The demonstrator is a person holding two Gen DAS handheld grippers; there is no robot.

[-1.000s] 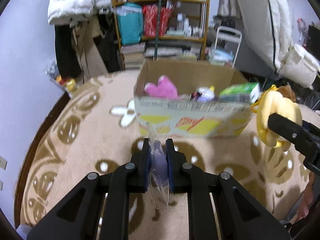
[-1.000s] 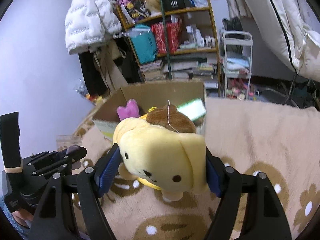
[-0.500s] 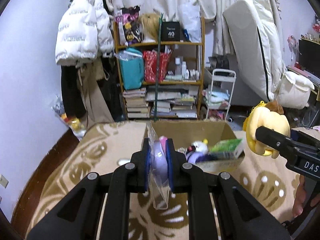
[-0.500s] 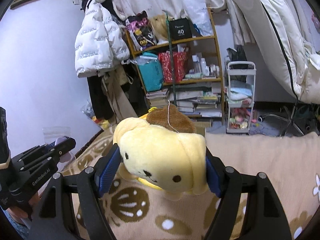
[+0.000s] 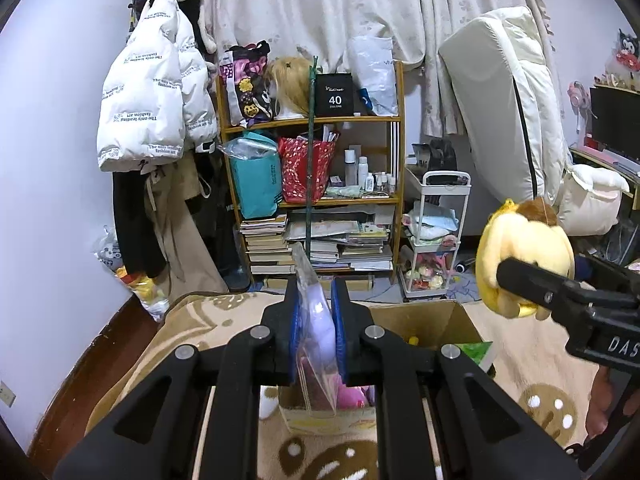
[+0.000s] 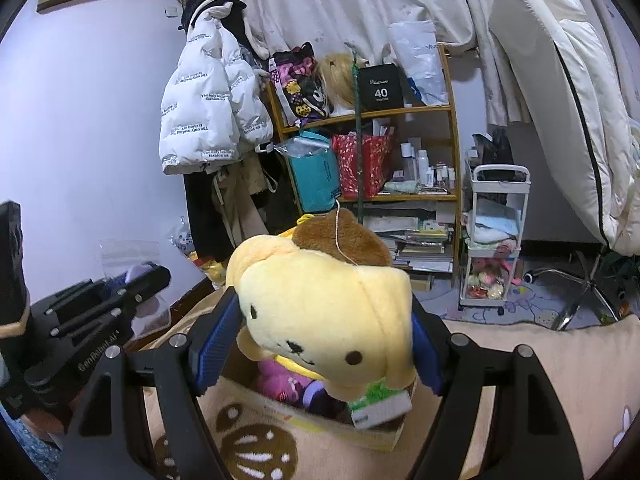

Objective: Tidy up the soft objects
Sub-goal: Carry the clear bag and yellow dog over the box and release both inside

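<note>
My left gripper (image 5: 318, 320) is shut on a clear plastic bag with a lilac soft item (image 5: 320, 332), held above the near edge of an open cardboard box (image 5: 460, 320). My right gripper (image 6: 324, 344) is shut on a yellow plush dog with a brown cap (image 6: 328, 300), held over the same box (image 6: 304, 416). The plush also shows at the right of the left wrist view (image 5: 524, 256). The left gripper shows at the left of the right wrist view (image 6: 120, 292). A pink plush (image 6: 280, 384) and a green packet (image 6: 376, 400) lie in the box.
The box stands on a beige patterned blanket (image 5: 532, 364). Behind it are a cluttered wooden shelf (image 5: 316, 200), a white trolley (image 5: 436, 236), hanging coats (image 5: 152, 108) and a white mattress (image 5: 516, 104) leaning on the wall.
Both grippers have risen and tilted up with their loads. The box has dropped low in both views and now lies right beneath the held objects.
</note>
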